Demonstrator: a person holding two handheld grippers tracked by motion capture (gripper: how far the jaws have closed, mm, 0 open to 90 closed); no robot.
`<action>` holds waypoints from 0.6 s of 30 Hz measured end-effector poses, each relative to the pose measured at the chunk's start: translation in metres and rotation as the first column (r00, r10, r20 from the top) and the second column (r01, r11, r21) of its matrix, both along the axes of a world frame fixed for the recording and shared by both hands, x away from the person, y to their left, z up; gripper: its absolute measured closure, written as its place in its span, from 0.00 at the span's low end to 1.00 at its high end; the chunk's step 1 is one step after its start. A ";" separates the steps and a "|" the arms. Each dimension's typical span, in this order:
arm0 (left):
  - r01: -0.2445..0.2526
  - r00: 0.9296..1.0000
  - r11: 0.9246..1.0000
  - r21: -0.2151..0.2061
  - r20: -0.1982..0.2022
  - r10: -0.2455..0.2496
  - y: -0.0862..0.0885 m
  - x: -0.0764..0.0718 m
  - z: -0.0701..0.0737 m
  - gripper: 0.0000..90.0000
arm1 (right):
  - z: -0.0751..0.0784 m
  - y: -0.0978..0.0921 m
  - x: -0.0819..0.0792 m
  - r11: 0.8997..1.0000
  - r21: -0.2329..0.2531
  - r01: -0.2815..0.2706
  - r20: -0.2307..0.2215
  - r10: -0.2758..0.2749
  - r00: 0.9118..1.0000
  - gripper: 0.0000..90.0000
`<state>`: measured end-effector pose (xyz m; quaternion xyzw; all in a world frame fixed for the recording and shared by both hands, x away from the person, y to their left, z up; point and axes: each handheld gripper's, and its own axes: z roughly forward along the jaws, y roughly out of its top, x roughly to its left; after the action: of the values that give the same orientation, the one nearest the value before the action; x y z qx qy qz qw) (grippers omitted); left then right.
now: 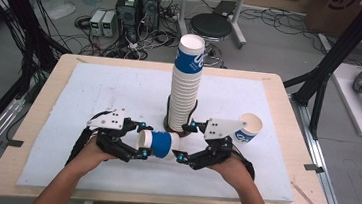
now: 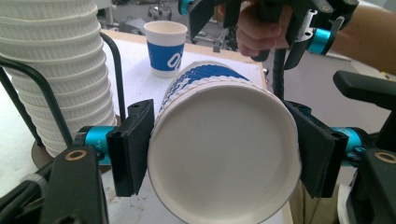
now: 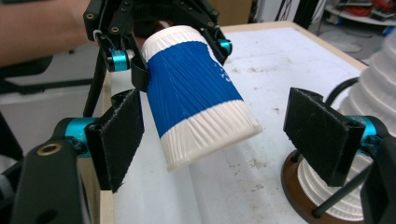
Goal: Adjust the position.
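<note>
The left tool (image 2: 219, 154) clamps a sideways blue-and-white cup (image 2: 224, 144), apparently several nested, seen from the left gripper view; the right tool (image 3: 229, 140) gapes around its base.

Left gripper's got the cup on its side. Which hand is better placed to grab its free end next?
Right. The right gripper stands open with its jaws either side of the blue and white cup, at the free end. The left gripper is already shut on the cup's other end.
</note>
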<state>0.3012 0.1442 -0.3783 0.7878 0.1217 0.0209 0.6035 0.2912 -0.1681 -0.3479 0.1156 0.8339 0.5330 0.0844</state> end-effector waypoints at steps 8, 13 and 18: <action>-0.010 1.000 1.000 -0.009 0.001 0.010 -0.001 -0.001 -0.005 0.32 | -0.011 -0.014 -0.005 0.995 0.088 0.054 -0.016 -0.053 0.998 0.23; -0.005 1.000 0.999 -0.047 -0.001 0.005 0.001 0.000 -0.008 0.32 | -0.018 -0.022 -0.008 0.990 0.113 0.084 -0.025 -0.082 0.996 0.23; 0.006 1.000 0.996 -0.090 -0.002 -0.006 0.003 0.000 -0.010 0.32 | -0.025 -0.028 -0.010 0.985 0.134 0.111 -0.035 -0.107 0.994 0.23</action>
<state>0.3013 0.1476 -0.3882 0.7603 0.1208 0.0130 0.6381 0.2812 -0.1963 -0.3726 0.1739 0.7892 0.5815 0.0936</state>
